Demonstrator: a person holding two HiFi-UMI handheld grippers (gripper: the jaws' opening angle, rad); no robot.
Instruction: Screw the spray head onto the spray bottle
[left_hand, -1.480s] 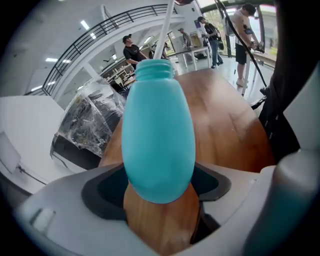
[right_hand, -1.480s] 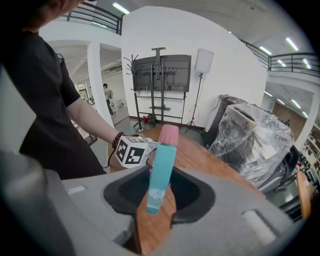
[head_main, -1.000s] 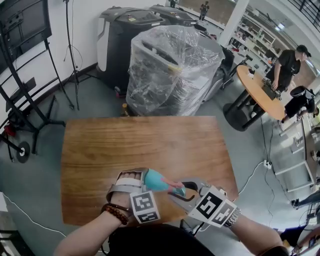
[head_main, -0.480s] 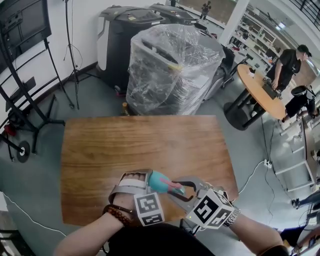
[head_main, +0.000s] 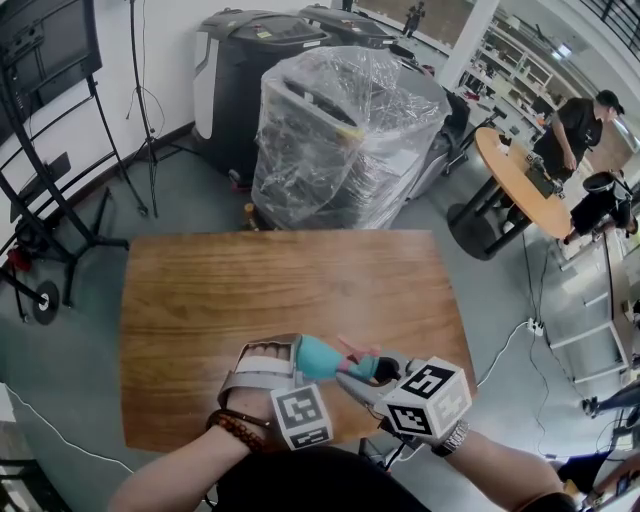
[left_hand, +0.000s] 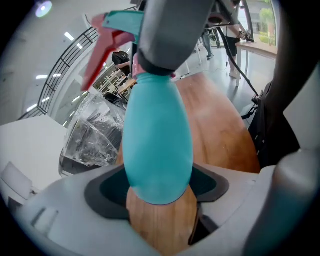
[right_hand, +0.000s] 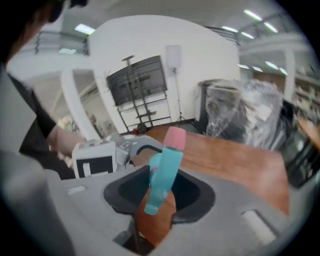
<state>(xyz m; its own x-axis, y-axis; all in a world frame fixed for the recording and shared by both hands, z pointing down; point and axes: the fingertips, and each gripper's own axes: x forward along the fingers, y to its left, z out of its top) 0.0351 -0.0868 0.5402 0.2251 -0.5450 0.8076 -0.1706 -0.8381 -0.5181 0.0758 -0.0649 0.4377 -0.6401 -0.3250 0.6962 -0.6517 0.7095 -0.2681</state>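
My left gripper (head_main: 292, 358) holds a teal spray bottle (head_main: 318, 357) on its side above the near edge of the wooden table (head_main: 290, 275). Its jaws are closing, with the bottle's (left_hand: 157, 145) wide body pressed between them. The teal spray head (head_main: 362, 366) with its pink trigger (left_hand: 100, 50) sits at the bottle's neck. My right gripper (head_main: 372, 378) is shut on that head (right_hand: 164, 172), whose pink nozzle (right_hand: 175, 137) points away. The neck joint is hidden behind the right gripper's grey body (left_hand: 170, 35). The left gripper's marker cube (right_hand: 94, 161) shows beyond the head.
A plastic-wrapped stack (head_main: 340, 140) and black bins (head_main: 250, 70) stand past the table's far edge. A screen stand (head_main: 40, 150) is at the left. A round table (head_main: 515, 185) with a person (head_main: 575, 130) is at the back right.
My right gripper has rolled with the spray head, so its marker cube shows a different face and the pink trigger now points up. The left gripper and bottle have hardly moved.
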